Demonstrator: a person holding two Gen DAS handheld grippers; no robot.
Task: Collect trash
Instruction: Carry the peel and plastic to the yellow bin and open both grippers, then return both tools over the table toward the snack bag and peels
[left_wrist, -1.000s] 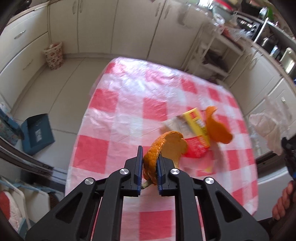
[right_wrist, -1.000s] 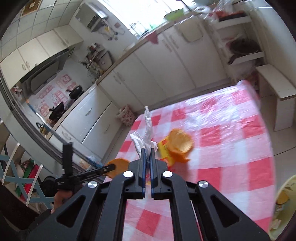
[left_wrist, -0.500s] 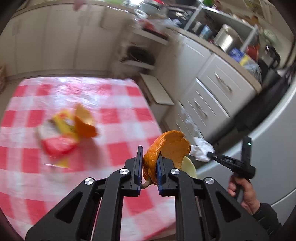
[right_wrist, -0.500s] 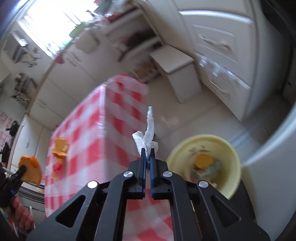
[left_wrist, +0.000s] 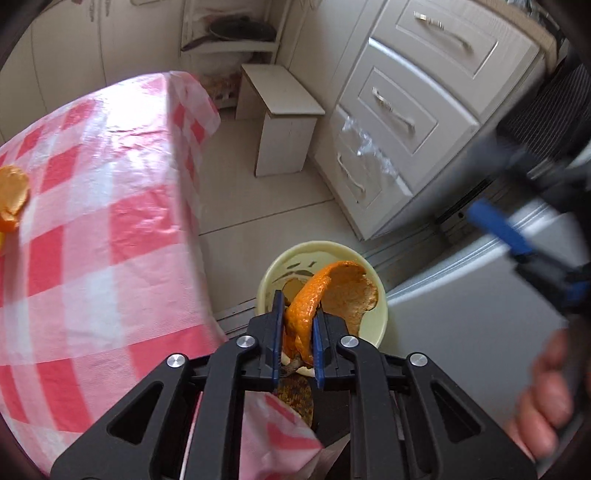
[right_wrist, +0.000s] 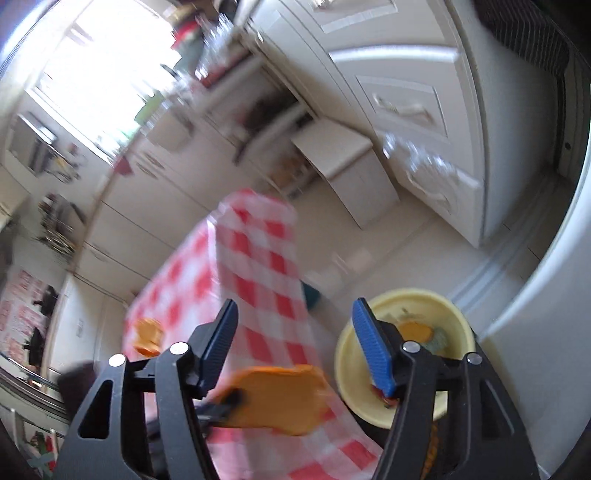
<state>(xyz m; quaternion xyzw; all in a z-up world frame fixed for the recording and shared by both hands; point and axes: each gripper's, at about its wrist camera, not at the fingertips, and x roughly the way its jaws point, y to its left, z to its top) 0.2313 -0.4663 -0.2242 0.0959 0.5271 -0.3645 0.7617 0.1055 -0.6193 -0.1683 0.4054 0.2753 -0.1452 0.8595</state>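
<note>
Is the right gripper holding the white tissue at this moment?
No: in the right wrist view the right gripper stands with its blue pads wide apart and nothing between them, having just opened, beside the yellow bowl.

Bowl (left_wrist: 380, 317) on floor right of table (left_wrist: 110, 206) — peel (left_wrist: 13, 192) on table, stool (left_wrist: 280, 122) behind bowl

In the left wrist view, the orange peel (left_wrist: 325, 295) covers much of the yellow bowl (left_wrist: 380, 295), hiding most of what lies inside, and the right hand-held gripper (left_wrist: 517, 236) is a blurred streak cut off at the edge. In the right wrist view, the peel (right_wrist: 273, 398) is smeared by motion, the bowl's (right_wrist: 461, 325) contents are too blurred to name, and another orange piece (right_wrist: 147, 336) on the worktop (right_wrist: 258, 266) is also indistinct.
</note>
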